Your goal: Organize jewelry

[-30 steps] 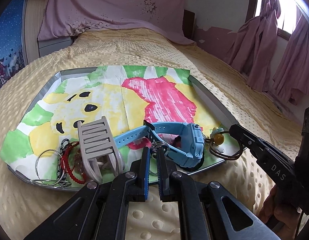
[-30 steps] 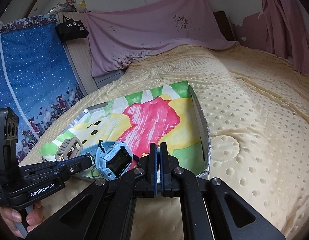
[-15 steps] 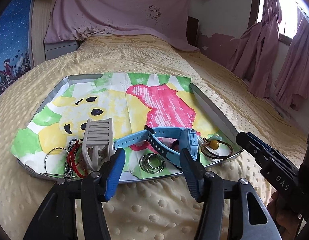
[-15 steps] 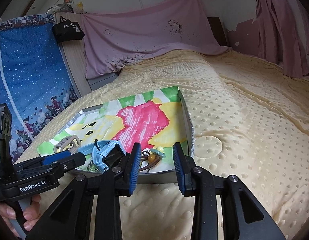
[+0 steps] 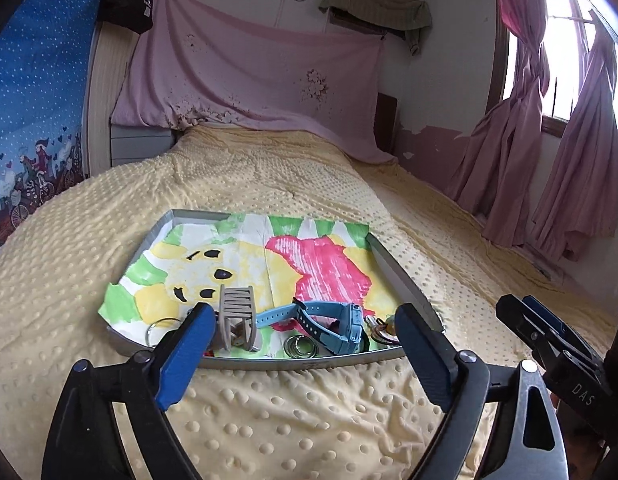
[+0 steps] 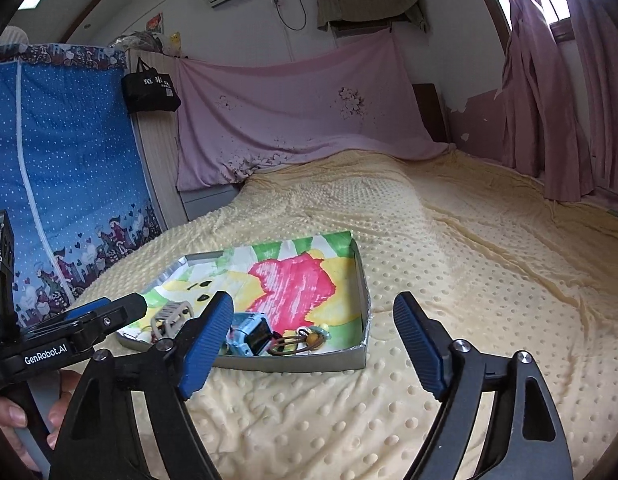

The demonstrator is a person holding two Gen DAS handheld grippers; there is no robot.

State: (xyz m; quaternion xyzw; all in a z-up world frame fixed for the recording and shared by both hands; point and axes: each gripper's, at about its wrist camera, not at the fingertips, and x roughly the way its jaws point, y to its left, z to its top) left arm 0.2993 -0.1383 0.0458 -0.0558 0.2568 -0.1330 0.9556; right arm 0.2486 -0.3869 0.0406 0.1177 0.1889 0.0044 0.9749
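On the tray [image 5: 397, 276], along its near rim, we see the blue watch [image 5: 333, 326] lying crosswise, strap toward the beige hair clip [image 5: 237, 316], rings [image 5: 299, 347] just before it; our left gripper [image 5: 305, 354] and right gripper [image 6: 313, 344] both gape wide, empty, short of the tray.

Soft daylight fills the room, coming from a window [image 5: 561, 60] at the upper right of both views, where the glass is blown out to white glare. The curtains [image 5: 549, 152] beside it glow pink. Shadows on the bed [image 6: 429, 240] are faint. Both pictures are sharp in the middle, bend strongly towards the edges, and have black corners.
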